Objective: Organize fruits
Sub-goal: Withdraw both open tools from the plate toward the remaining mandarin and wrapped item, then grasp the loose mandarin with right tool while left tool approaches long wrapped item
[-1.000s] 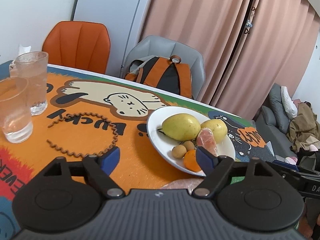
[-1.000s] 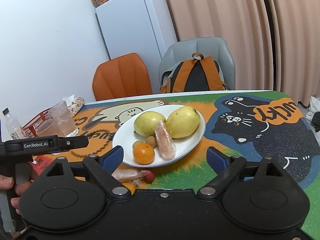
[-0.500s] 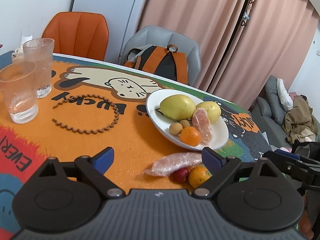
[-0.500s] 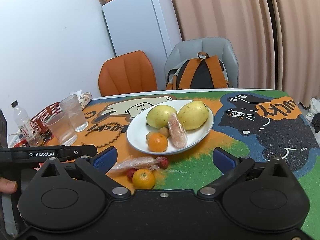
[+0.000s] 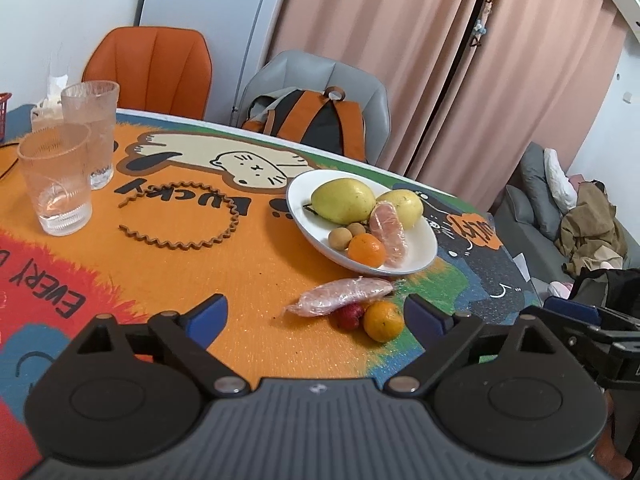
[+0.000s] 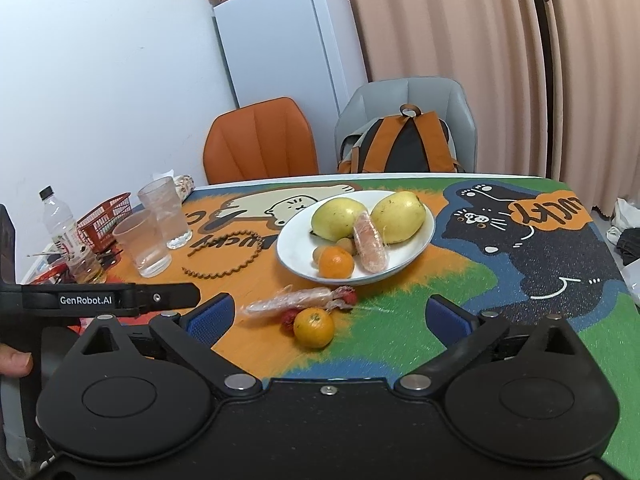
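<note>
Nearest you, your left gripper (image 5: 316, 316) and right gripper (image 6: 326, 316) both hang over the table (image 6: 420, 332) with fingers spread wide, holding nothing. Just beyond them an orange (image 6: 313, 328) lies loose on the mat, touching a small red fruit (image 5: 349, 317) and a plastic-wrapped piece (image 5: 344, 291). Farther back sits the white plate (image 6: 412, 248) with two yellow-green mangoes (image 6: 336, 218), another orange (image 6: 336, 263), a wrapped piece (image 6: 371, 248) and small brown fruits (image 5: 340, 237). Off to your left stand two glasses (image 5: 56, 178) beside a wavy brown ring (image 5: 180, 216).
</note>
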A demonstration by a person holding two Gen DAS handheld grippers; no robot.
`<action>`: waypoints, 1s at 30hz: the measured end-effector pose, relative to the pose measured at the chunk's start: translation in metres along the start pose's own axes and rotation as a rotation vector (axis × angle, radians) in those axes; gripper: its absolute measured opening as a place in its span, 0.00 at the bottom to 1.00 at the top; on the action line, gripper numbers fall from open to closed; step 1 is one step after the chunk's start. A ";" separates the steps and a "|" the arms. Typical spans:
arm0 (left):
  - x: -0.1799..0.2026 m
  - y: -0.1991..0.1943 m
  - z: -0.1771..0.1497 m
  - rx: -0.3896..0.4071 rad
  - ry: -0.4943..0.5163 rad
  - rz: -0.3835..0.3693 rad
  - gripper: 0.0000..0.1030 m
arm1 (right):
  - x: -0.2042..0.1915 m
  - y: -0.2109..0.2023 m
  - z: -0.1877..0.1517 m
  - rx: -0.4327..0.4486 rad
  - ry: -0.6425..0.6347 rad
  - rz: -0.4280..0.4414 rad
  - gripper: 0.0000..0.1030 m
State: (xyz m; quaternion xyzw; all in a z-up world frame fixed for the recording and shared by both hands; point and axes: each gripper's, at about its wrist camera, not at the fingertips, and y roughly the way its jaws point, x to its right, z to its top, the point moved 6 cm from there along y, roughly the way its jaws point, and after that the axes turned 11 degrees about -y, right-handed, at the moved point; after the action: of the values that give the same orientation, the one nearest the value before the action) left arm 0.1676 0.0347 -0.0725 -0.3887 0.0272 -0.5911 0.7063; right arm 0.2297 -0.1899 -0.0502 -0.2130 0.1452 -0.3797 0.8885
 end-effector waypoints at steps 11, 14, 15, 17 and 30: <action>-0.005 -0.013 -0.007 0.007 -0.004 0.001 0.91 | -0.007 -0.004 -0.013 -0.010 -0.007 -0.056 1.00; -0.006 -0.013 -0.007 0.012 0.001 0.009 0.91 | -0.005 -0.004 -0.013 -0.007 0.000 -0.092 1.00; -0.006 -0.013 -0.007 0.015 0.005 0.011 0.91 | -0.003 -0.003 -0.013 -0.010 0.002 -0.102 1.00; -0.008 -0.009 -0.007 0.008 0.009 0.013 0.91 | -0.001 0.000 -0.016 -0.017 0.016 -0.097 1.00; -0.017 0.023 -0.009 -0.031 0.023 0.027 0.91 | 0.003 0.032 -0.026 -0.060 0.030 -0.039 1.00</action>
State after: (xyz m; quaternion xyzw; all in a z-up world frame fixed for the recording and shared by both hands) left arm 0.1763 0.0447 -0.0996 -0.3924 0.0497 -0.5855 0.7077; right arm 0.2408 -0.1790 -0.0887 -0.2365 0.1658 -0.3956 0.8718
